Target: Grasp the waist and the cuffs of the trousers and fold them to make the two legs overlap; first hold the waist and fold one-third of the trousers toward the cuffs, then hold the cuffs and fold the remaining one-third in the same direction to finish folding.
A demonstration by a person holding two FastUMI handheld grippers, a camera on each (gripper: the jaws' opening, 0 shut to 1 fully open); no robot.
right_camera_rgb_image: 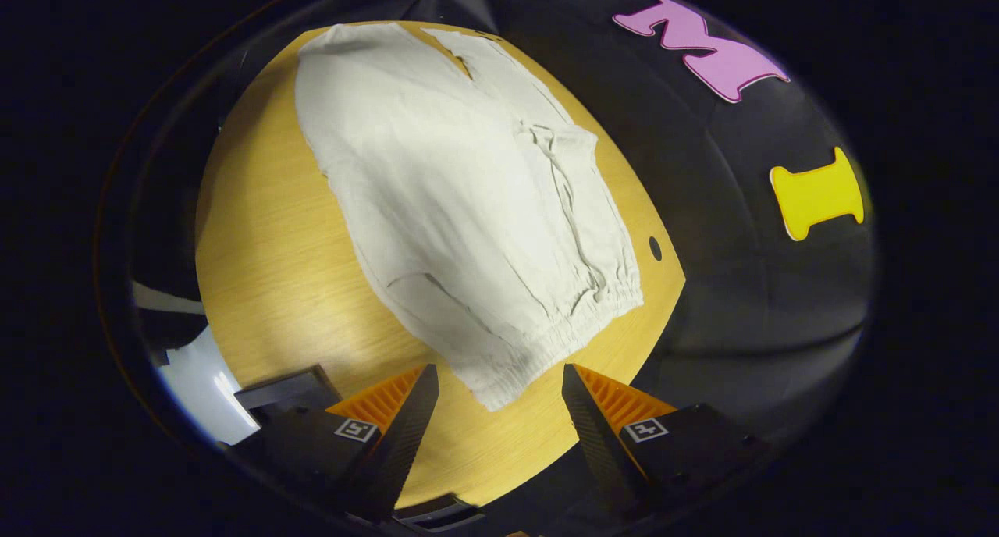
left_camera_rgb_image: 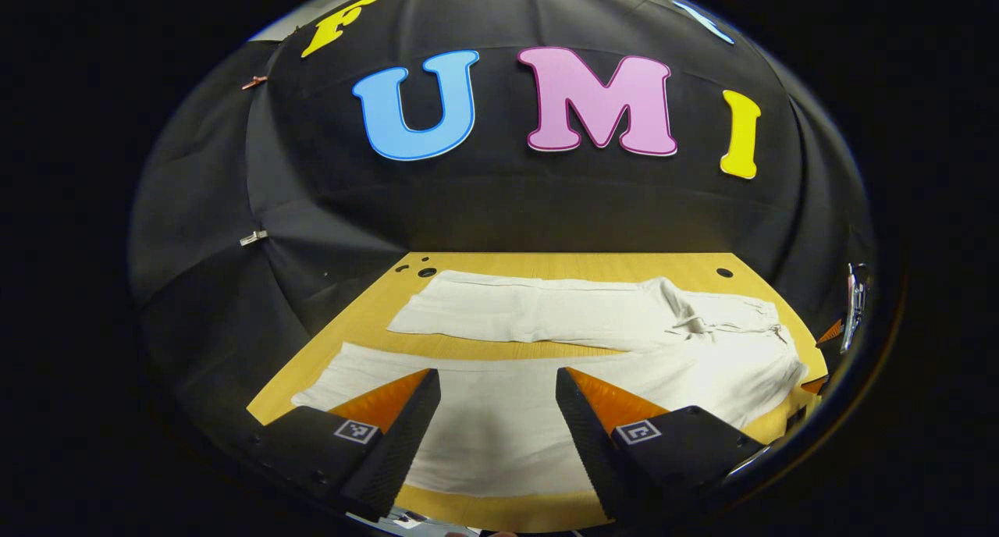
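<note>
Trousers (left_camera_rgb_image: 562,342), pale, spread flat on wooden table (left_camera_rgb_image: 546,265), legs apart. Left gripper (left_camera_rgb_image: 498,412) and right gripper (right_camera_rgb_image: 499,412): fingers spread, holding nothing, above cloth.

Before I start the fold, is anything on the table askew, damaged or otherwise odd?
Nothing looks damaged or spilled. The white trousers lie flat on the wooden table with the legs spread apart, not yet overlapped, and light wrinkles near the elastic waist. The left gripper and right gripper are open, holding nothing.
</note>
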